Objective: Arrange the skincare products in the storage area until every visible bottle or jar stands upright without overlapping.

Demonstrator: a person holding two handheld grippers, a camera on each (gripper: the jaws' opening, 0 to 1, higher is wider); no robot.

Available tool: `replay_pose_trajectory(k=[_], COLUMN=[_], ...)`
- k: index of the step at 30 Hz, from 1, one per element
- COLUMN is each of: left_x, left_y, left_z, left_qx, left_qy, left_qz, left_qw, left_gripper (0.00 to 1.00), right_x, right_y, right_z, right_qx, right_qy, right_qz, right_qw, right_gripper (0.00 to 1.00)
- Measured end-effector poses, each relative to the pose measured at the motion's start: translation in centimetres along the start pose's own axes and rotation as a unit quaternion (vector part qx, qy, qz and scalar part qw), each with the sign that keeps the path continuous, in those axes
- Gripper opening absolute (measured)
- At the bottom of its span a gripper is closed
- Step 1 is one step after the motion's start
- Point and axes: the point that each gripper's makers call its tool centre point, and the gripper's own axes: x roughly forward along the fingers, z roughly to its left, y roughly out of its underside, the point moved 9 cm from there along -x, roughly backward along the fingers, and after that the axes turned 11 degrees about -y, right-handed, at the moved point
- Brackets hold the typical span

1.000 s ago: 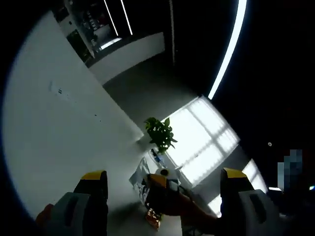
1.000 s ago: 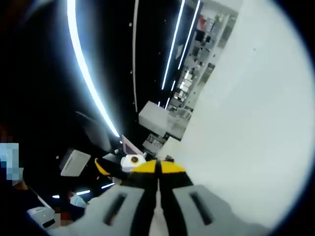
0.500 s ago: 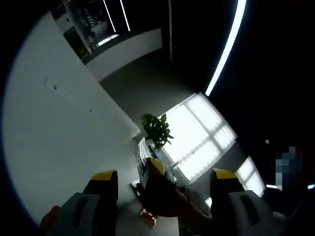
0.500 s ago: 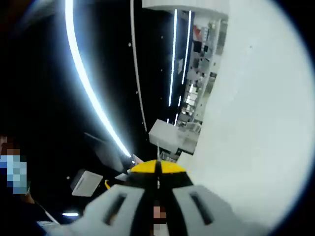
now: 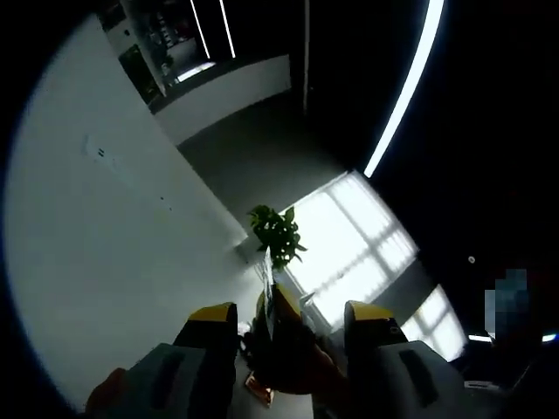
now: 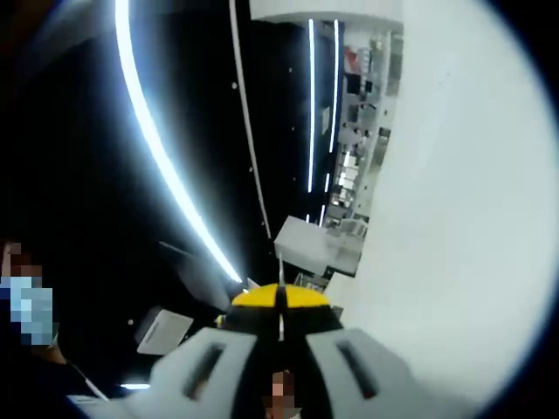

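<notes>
Yellow-tipped left gripper (image 5: 293, 325) has jaws partly open, nothing between them; right gripper (image 6: 280, 301) has jaws pressed together, empty. No skincare bottle or storage area can be made out; both views point at white wall (image 5: 96, 236), plant (image 5: 276, 234), ceiling light strip (image 6: 153, 140). Judgement: tilt both down to find the products first. No legible writing.

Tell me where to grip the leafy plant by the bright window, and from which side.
Not the leaves: the plant is a loose spray that would crush. Its base is hidden behind a dark shape between the left gripper's open jaws, so what holds it can't be told. Probably come from the side, below the foliage.
</notes>
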Motion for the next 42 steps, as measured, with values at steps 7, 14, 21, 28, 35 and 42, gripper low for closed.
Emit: replay_pose_trajectory(k=[7,14,21,28,35,42], left_x=[0.0,0.4,0.3,0.5,0.4,0.3], left_y=[0.2,0.6,0.6,1.1,0.9,0.7], left_z=[0.1,0.1,0.3,-0.1,0.0,-0.1], left_qx=[-0.008,-0.001,0.024,0.024,0.031,0.037], left_qy=[0.009,0.004,-0.005,0.001,-0.003,-0.009], left_qz=[0.001,0.008,0.009,0.012,0.012,0.015], left_qw=[0.9999,1.0,0.9996,0.9996,0.9995,0.9991], left_gripper=[0.28,0.25,0.17,0.11,0.01,0.0], right_x=[0.0,0.2,0.1,0.0,0.3,0.1], right_y=[0.4,1.8,1.6,1.4,1.8,1.6], right_z=[0.2,0.1,0.2,0.2,0.7,0.6], right_qx=[0.004,0.017,0.013,0.012,0.013,0.007], right_qy=[-0.006,-0.011,-0.013,-0.015,-0.021,-0.022], right_qz=[-0.011,-0.02,-0.022,-0.022,-0.024,-0.026], right_qw=[0.9999,0.9996,0.9996,0.9996,0.9994,0.9994], right_gripper=[0.0,0.0,0.0,0.0,0.0,0.0])
